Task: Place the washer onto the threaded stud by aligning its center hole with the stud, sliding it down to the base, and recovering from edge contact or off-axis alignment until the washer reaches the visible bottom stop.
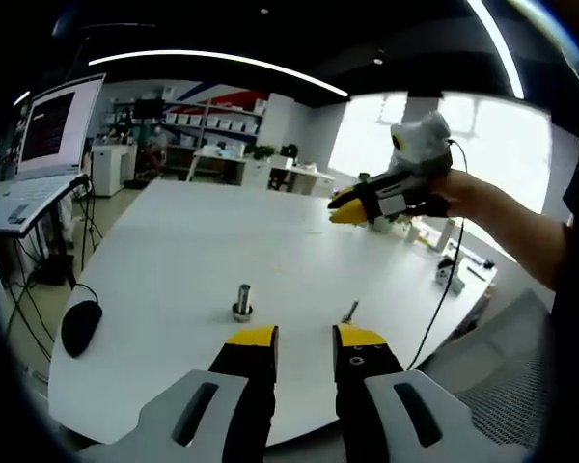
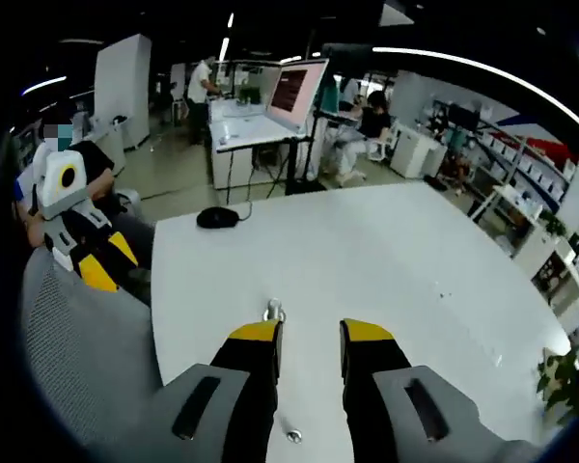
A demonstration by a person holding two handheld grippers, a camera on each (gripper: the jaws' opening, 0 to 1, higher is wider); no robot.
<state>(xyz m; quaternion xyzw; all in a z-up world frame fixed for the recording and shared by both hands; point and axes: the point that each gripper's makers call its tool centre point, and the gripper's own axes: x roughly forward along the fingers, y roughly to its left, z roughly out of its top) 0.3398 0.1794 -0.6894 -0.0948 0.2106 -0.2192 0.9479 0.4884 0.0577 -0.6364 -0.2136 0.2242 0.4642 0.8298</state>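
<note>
Yellow tips sit on the two black jaws of the left gripper (image 1: 305, 338). In the left gripper view the jaws stand a little apart, with a gap between them, and nothing is in the gap. They hang over the near edge of the white table (image 1: 203, 241).

Just past the left jaw, the threaded stud (image 1: 242, 301) stands upright on the table near that edge. It is a short grey post with a wider base. A bit to the right of it, past the right jaw, a small thin metal piece (image 1: 349, 312) lies tilted on the table. It is too small to tell what it is.

Farther out, a black mouse (image 1: 80, 326) lies by the left edge of the table. A laptop (image 1: 41, 154) with a lit screen stands on a stand beyond that edge. At the far right side, a hand (image 1: 442, 193) holds the right gripper up above the table.

In the right gripper view, the right gripper (image 2: 310, 340) also has yellow tips. Its jaws are a little apart and hold nothing. The stud peeks up between them, just past the left jaw. A small round washer (image 2: 293, 436) lies flat on the table under the jaws, near the edge. A grey mesh chair (image 2: 72, 357) stands at the left edge of the table.
</note>
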